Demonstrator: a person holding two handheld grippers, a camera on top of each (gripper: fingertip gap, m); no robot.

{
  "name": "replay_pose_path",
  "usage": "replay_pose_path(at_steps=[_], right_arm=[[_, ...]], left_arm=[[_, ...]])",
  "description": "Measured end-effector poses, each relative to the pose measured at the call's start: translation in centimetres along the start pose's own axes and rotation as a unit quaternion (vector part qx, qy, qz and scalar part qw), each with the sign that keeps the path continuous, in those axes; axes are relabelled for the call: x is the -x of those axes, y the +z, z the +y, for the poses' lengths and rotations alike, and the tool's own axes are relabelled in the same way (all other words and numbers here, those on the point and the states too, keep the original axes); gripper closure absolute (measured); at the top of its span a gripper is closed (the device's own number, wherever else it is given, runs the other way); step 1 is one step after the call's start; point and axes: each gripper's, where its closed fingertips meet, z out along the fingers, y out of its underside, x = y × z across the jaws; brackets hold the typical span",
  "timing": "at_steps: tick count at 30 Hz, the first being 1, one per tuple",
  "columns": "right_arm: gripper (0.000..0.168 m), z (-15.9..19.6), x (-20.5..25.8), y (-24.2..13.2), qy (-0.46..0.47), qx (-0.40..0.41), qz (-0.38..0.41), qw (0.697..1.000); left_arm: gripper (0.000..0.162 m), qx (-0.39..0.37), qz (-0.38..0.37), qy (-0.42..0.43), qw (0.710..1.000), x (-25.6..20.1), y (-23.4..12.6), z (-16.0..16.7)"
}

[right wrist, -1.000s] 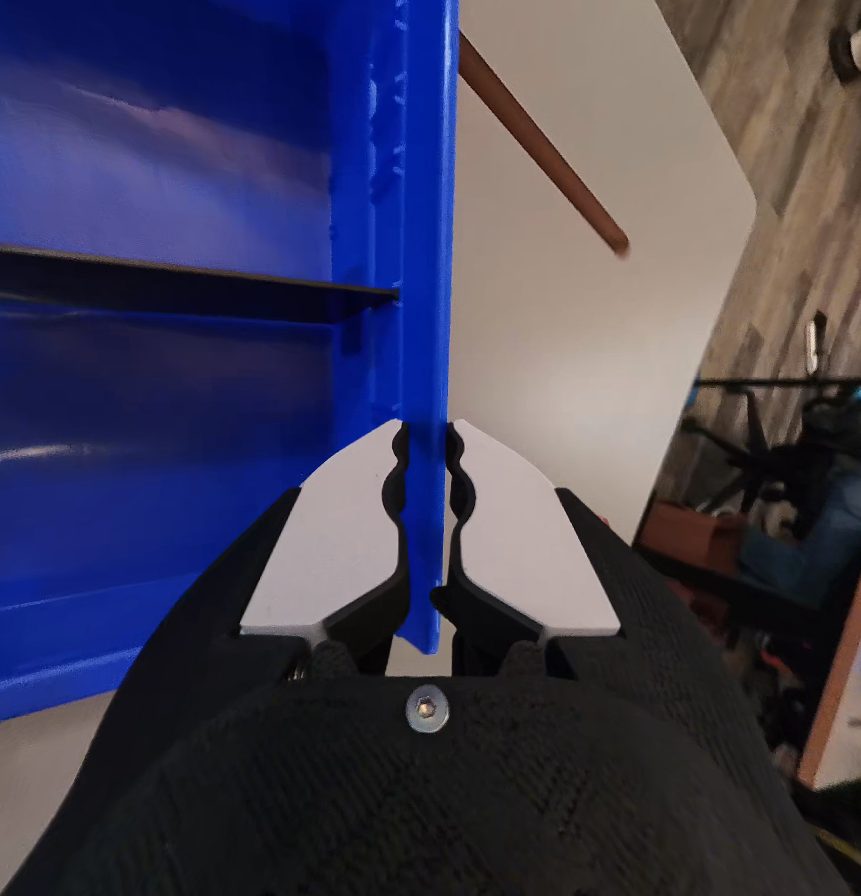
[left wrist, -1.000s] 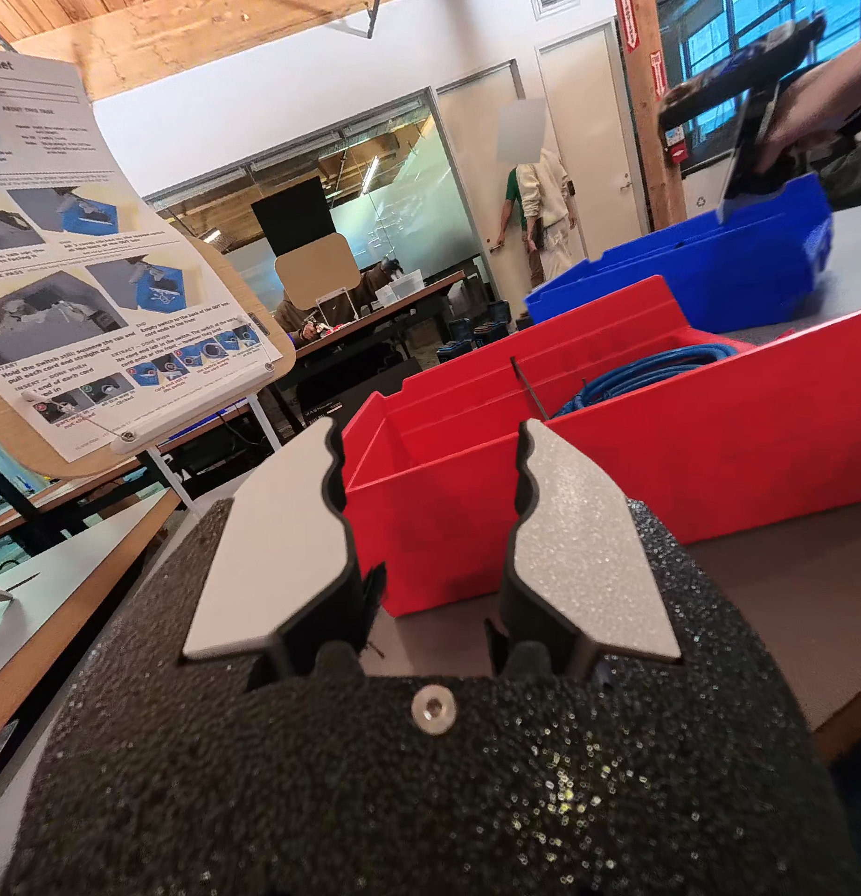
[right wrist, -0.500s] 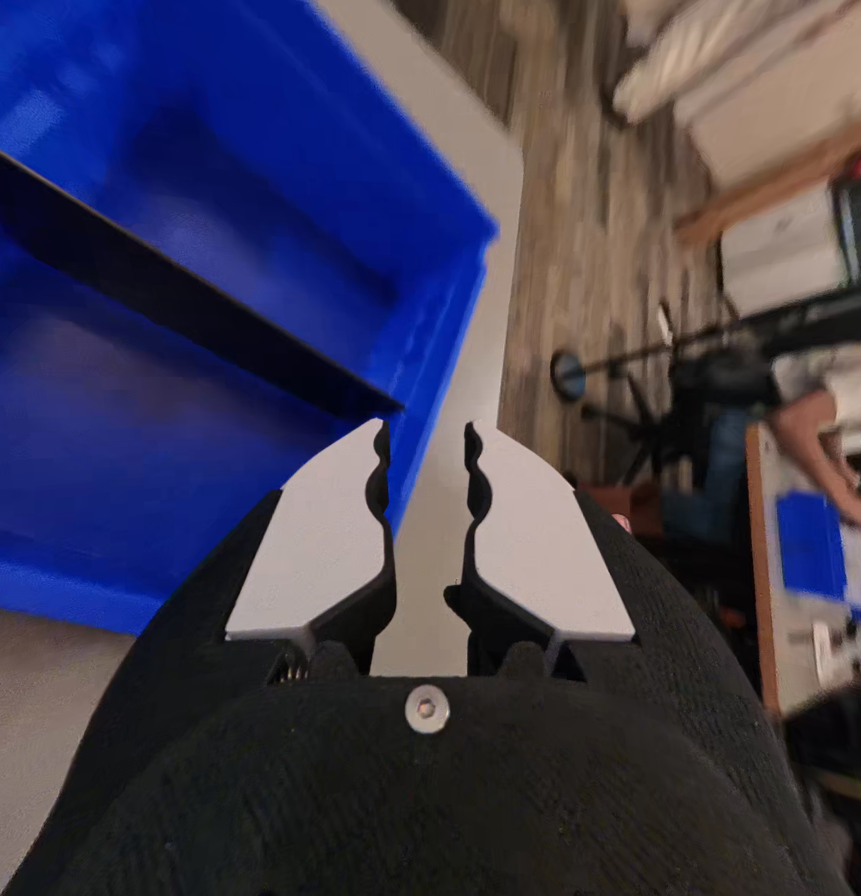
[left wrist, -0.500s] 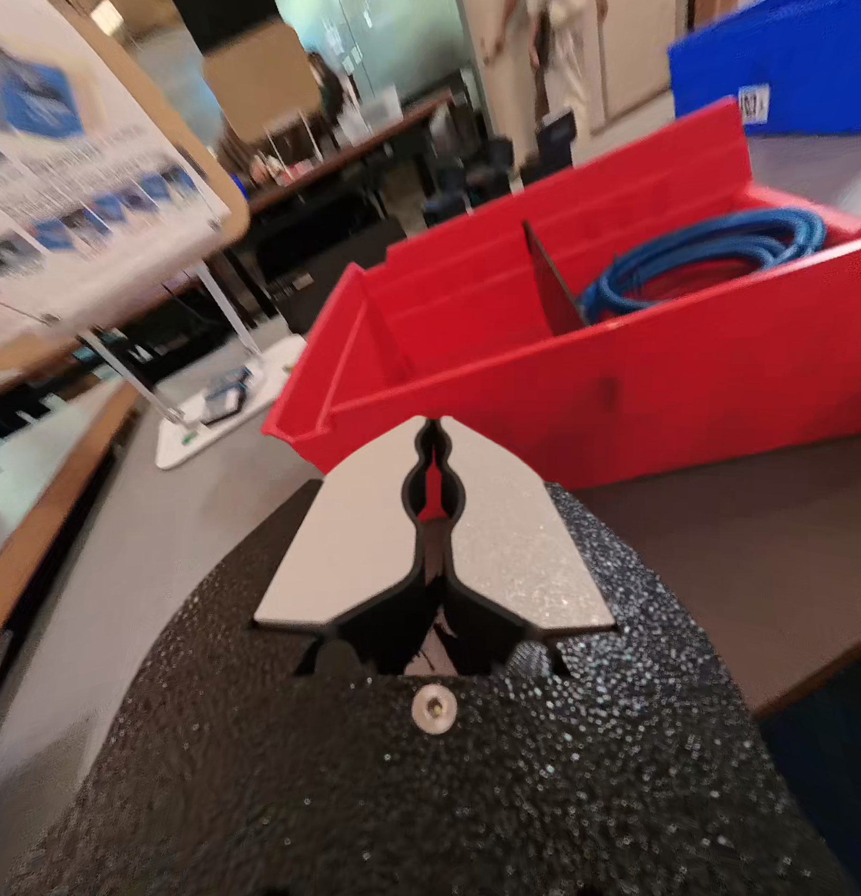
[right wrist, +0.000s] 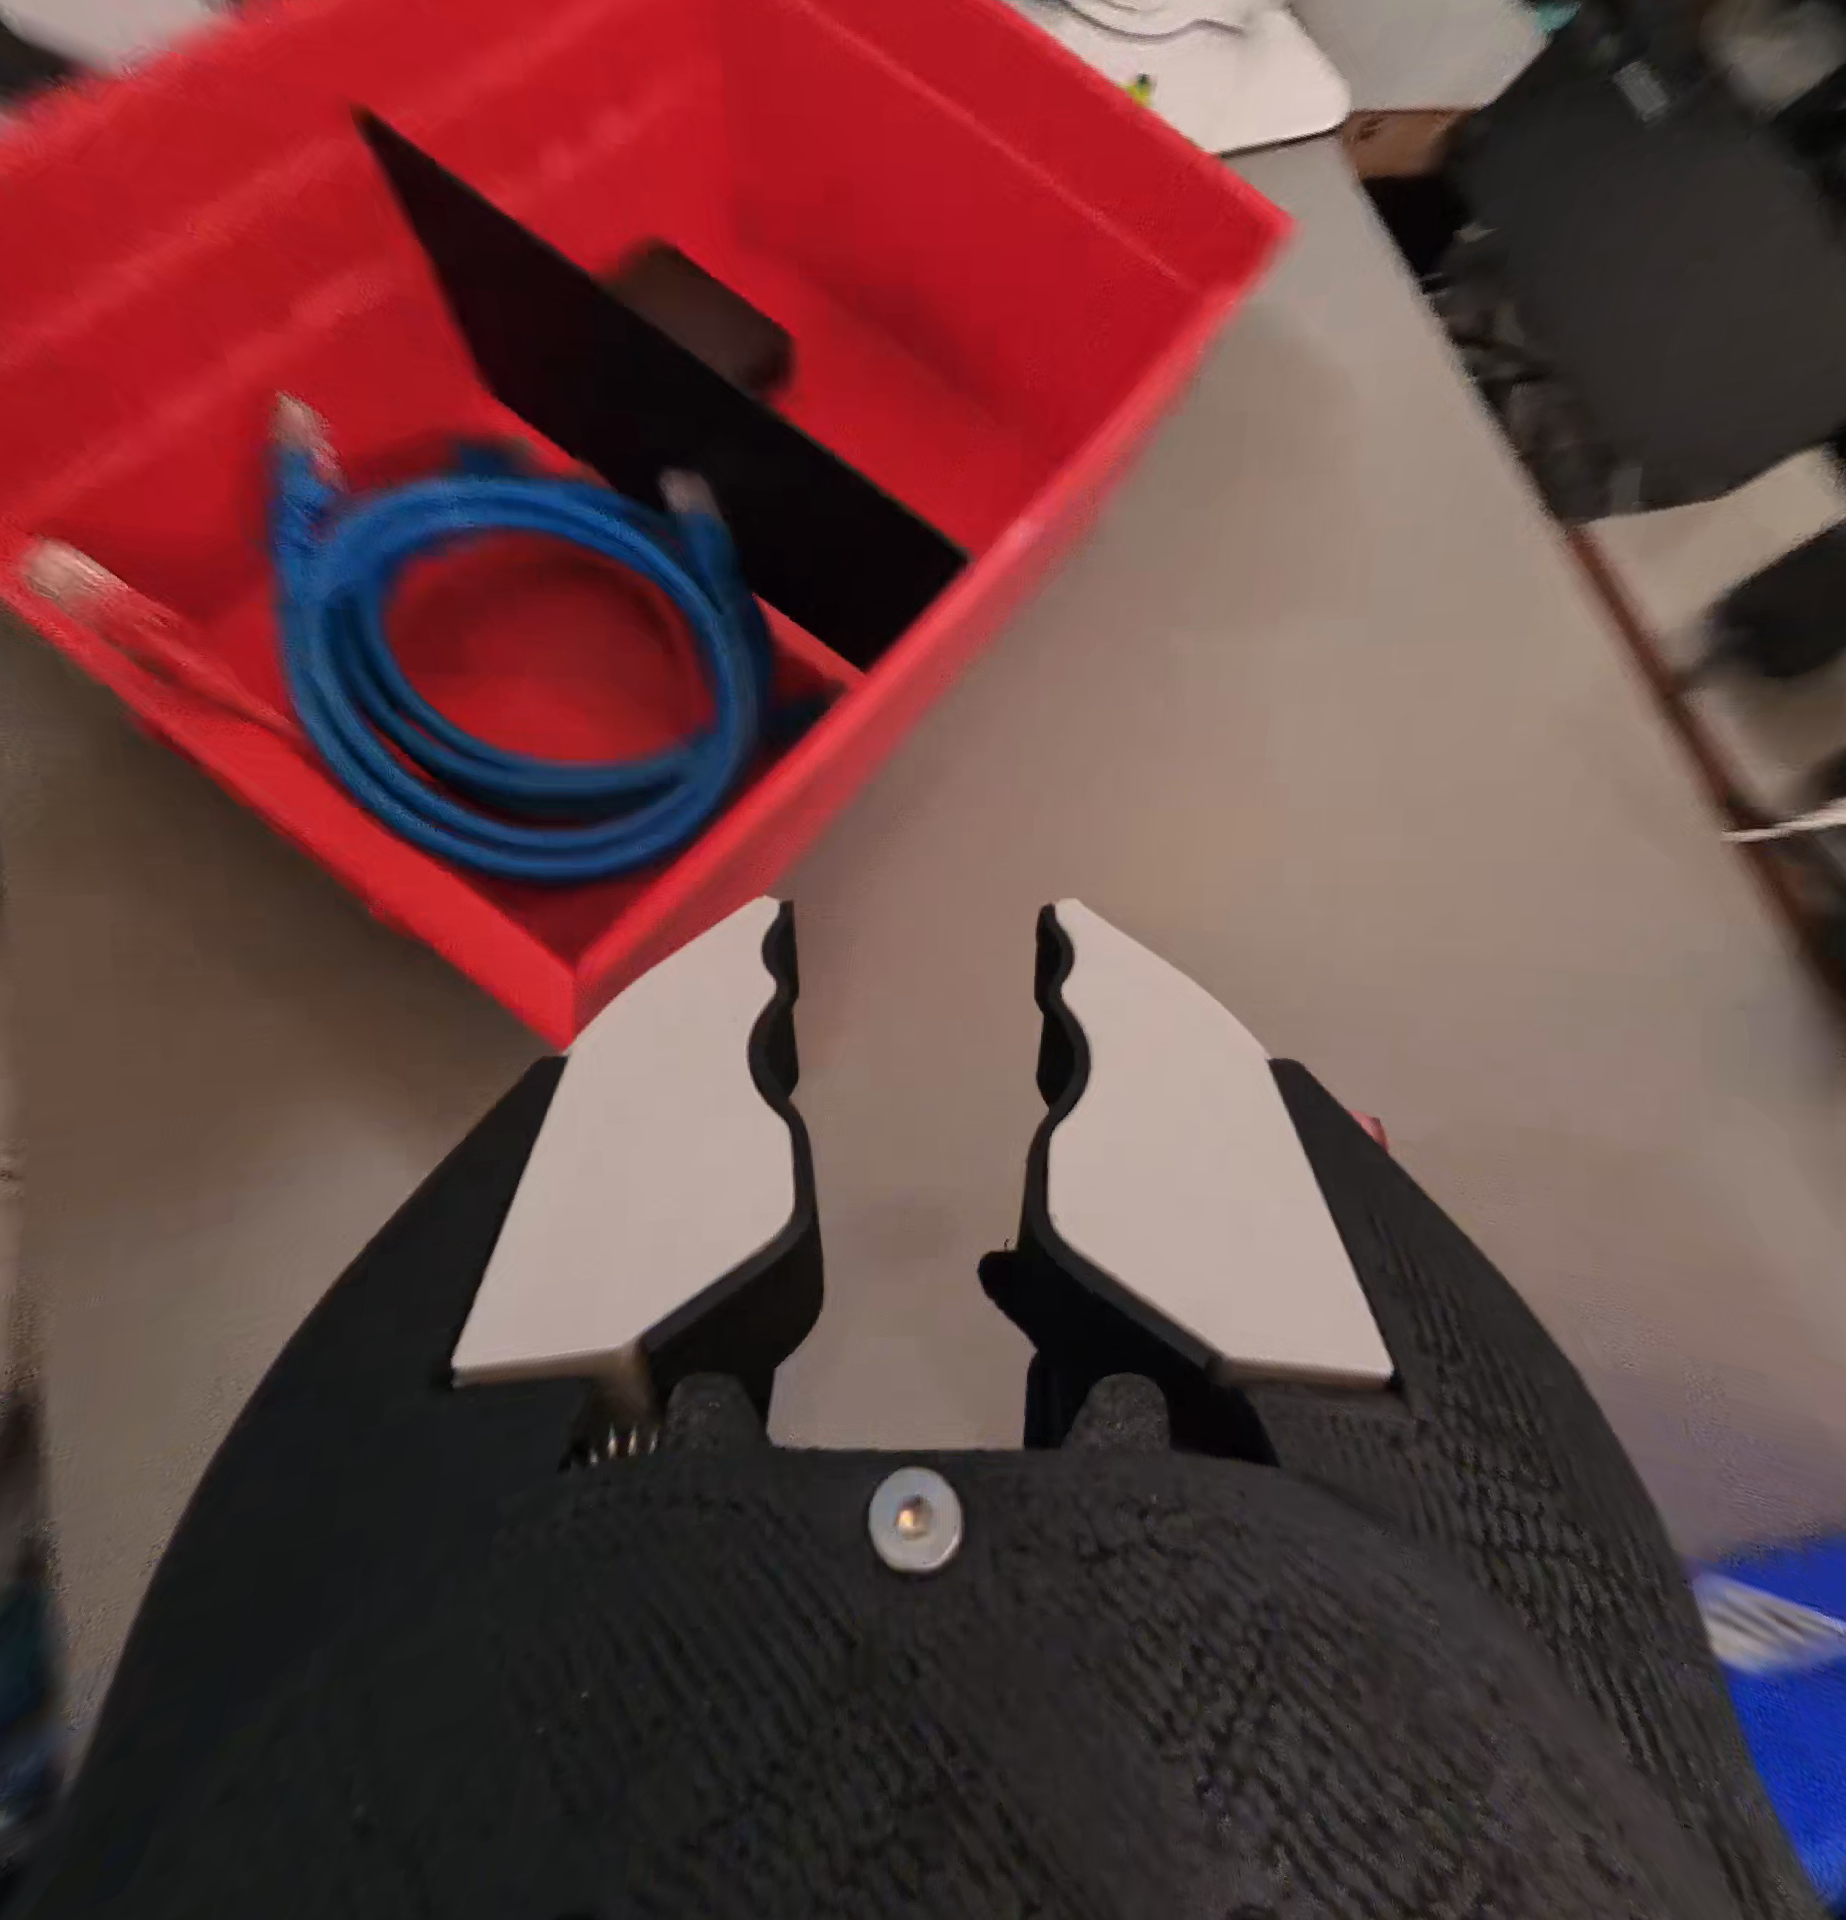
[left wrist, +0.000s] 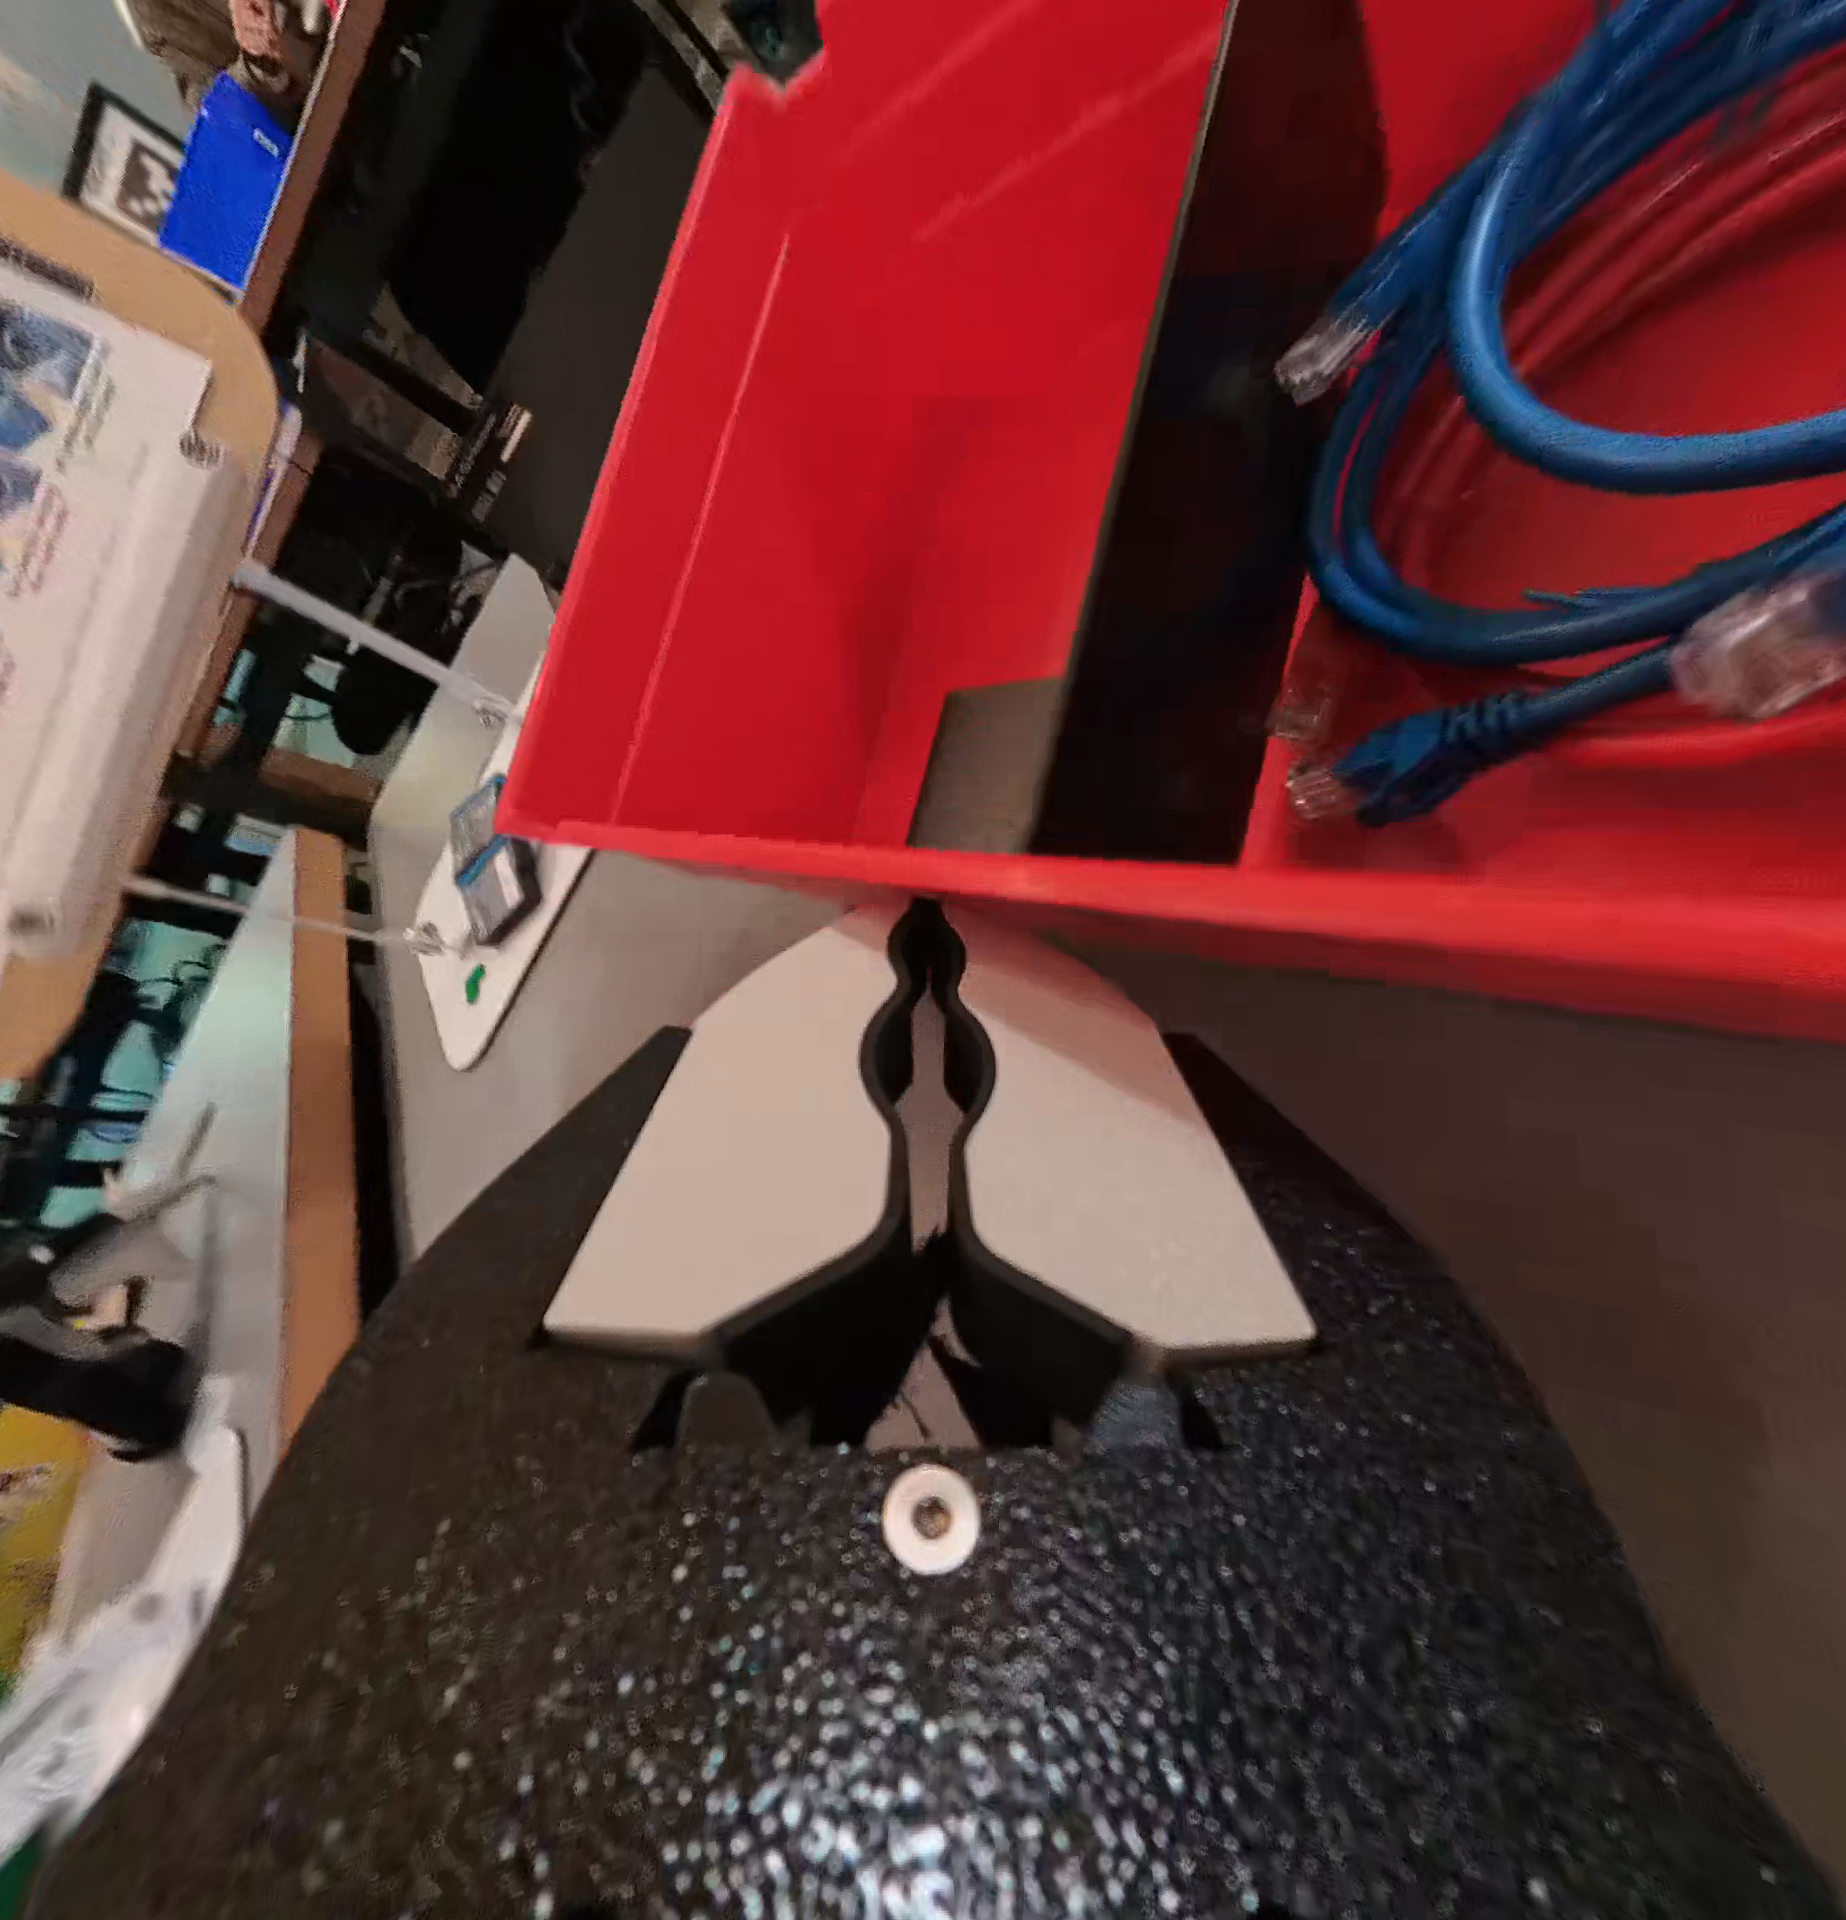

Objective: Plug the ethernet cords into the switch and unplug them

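Left gripper (left wrist: 927, 920), jaws now pressed together and empty, has dropped to the red bin's (left wrist: 1314, 904) near rim. Right gripper (right wrist: 914, 925) has let go the blue bin and hangs parted over the desk (right wrist: 1314, 831), beside the red bin's corner; blue cable (right wrist: 524, 665) coiled inside.

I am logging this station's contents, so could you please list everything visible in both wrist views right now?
red bin: one, red, on the grey table, split by a divider.
black divider: one, black, upright across the bin.
blue cables: a coiled bundle, blue with clear plugs, in one compartment.
dark block: one, dark, in the other compartment.
table: one, grey.
instruction sheet: one, white, on a stand at left.
left gripper: shut, tips by the bin's near wall.
right gripper: open, above bare table.
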Motion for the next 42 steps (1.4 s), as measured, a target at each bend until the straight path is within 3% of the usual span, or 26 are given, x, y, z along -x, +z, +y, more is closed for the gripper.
replay_pose_path(at_steps=[5,8,12,17,22,25,28,32,35,39,42], right_arm=[[0.118,-0.3,1.6,2.6,0.144,0.046,-0.084,0.985],[0.124,1.1,0.2,2.8,0.133,0.107,-0.022,0.985],[0.149,3.0,-3.9,1.4,0.101,0.155,0.079,0.980],[0.152,5.3,-7.9,-0.8,0.083,0.210,0.167,0.960],[0.156,6.8,-12.3,-2.8,-0.001,0.229,0.276,0.934],[0.148,6.0,-13.9,-4.2,-0.023,0.189,0.323,0.927],[0.143,3.3,-13.8,-6.3,0.004,0.076,0.356,0.931],[0.143,1.2,-12.3,-7.8,0.080,-0.055,0.324,0.941],[0.143,-0.4,-13.0,-8.0,0.093,-0.088,0.297,0.946],[0.141,-3.9,-13.6,-7.5,0.116,-0.130,0.241,0.955],[0.139,-6.4,-15.5,-8.5,0.138,-0.197,0.292,0.926]], left_arm=[[0.162,0.006,0.002,0.050,0.999,-0.8,3.4,-2.7],[0.162,0.001,0.000,0.082,0.997,-1.1,4.9,-4.7],[0.162,0.012,0.014,0.130,0.991,-1.6,7.4,-7.4],[0.162,0.007,-0.005,0.211,0.977,-1.3,12.6,-11.6],[0.162,-0.038,-0.003,0.216,0.976,-1.7,17.5,-15.7],[0.162,-0.047,-0.027,0.208,0.977,-1.1,19.2,-16.7],[0.162,-0.080,-0.053,0.172,0.980,0.3,19.0,-16.5],[0.162,-0.116,-0.099,0.175,0.973,2.3,18.0,-14.3],[0.160,-0.189,-0.026,0.018,0.982,2.1,17.4,-12.8],[0.147,-0.272,0.049,-0.170,0.946,3.6,16.3,-13.2],[0.135,-0.319,0.076,-0.207,0.922,3.4,15.7,-13.7]])
